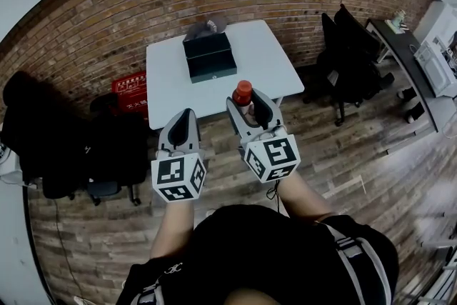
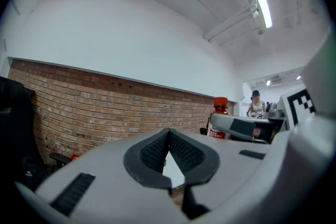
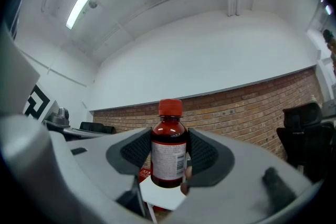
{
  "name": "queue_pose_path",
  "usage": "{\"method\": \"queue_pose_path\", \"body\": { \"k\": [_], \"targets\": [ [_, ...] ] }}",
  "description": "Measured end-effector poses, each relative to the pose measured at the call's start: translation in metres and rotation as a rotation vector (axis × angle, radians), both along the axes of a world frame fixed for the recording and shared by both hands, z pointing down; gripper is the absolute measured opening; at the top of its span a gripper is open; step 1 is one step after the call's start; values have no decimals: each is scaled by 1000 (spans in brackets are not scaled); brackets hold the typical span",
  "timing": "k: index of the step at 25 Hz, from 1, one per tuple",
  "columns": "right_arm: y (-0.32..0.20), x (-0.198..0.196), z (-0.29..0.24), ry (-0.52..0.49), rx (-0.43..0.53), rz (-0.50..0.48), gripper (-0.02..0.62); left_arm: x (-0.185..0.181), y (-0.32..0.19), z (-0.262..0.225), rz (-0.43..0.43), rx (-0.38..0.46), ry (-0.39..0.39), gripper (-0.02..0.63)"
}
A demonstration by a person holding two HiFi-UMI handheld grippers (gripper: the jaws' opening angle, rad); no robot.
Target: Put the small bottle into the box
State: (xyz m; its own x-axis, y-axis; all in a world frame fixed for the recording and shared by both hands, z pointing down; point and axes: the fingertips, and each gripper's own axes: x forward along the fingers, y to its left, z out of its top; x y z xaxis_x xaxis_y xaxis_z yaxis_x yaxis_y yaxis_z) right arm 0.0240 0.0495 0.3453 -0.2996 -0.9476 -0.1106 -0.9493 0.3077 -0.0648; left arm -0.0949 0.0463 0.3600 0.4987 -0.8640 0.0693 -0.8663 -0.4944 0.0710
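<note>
In the head view, my right gripper (image 1: 248,102) holds the small bottle (image 1: 243,91) by the near edge of the white counter (image 1: 275,61), well apart from the dark box (image 1: 208,57) sitting on it. In the left gripper view, my left gripper (image 2: 168,136) has its fingers pressed together with nothing between them. In the right gripper view, the fingers squeeze the bottle, which stands upright with its red cap on top.

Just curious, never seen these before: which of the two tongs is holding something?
The right tongs, clamped on the small bottle with the red cap; the left tongs are shut on nothing.
</note>
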Motion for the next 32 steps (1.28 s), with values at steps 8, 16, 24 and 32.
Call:
{"method": "queue_pose_path", "body": {
  "k": [8, 16, 24, 32],
  "targets": [
    [-19, -39, 0, 14, 5, 43, 212, -41, -24, 5, 37, -2, 0, 11],
    [-22, -69, 6, 21, 13, 60, 212, -76, -34, 18, 60, -22, 6, 11],
    [-44, -79, 16, 31, -1, 66, 212, -91, -52, 27, 58, -29, 5, 11],
    [-78, -63, 23, 24, -3, 62, 212, -79, -82, 30, 49, -20, -11, 11]
  ]
}}
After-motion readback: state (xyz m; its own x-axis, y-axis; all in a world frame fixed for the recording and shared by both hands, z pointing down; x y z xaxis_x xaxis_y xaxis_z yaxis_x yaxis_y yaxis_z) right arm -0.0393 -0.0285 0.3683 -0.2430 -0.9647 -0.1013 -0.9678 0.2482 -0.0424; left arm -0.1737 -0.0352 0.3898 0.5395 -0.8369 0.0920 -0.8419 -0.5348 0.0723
